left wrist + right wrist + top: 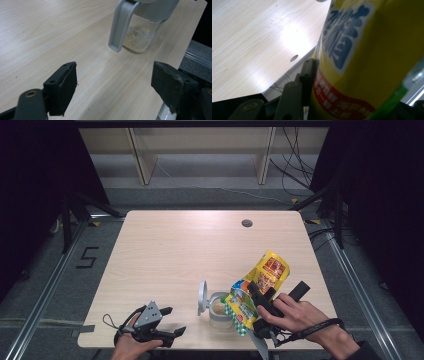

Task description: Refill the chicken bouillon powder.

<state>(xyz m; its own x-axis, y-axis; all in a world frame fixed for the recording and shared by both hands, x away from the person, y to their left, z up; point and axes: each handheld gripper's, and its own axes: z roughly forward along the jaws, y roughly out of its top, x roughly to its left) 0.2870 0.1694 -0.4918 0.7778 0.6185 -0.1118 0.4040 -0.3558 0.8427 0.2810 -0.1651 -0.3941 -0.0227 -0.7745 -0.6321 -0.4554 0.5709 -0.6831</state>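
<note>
high view: right gripper (261,301) gripping yellow pouch (257,287), tilting over open jar (219,309) at lower centre — left gripper (170,321) resting lower left, gaping. left gripper view: facing jar (140,30), upper right, jaws wide apart. right gripper view: clamping pouch (372,60) — right half.

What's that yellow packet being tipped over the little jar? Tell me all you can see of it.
The yellow bag is a glossy, soft-looking pouch printed with blue lettering, a red band and orange picture panels, with a green-and-white checked edge at its lower end. The right gripper is shut on it around the middle, one black pad pressed flat to its side. It hangs tilted, the lower end over the open jar near the table's front edge. Whether anything is pouring out I can't tell.
</note>
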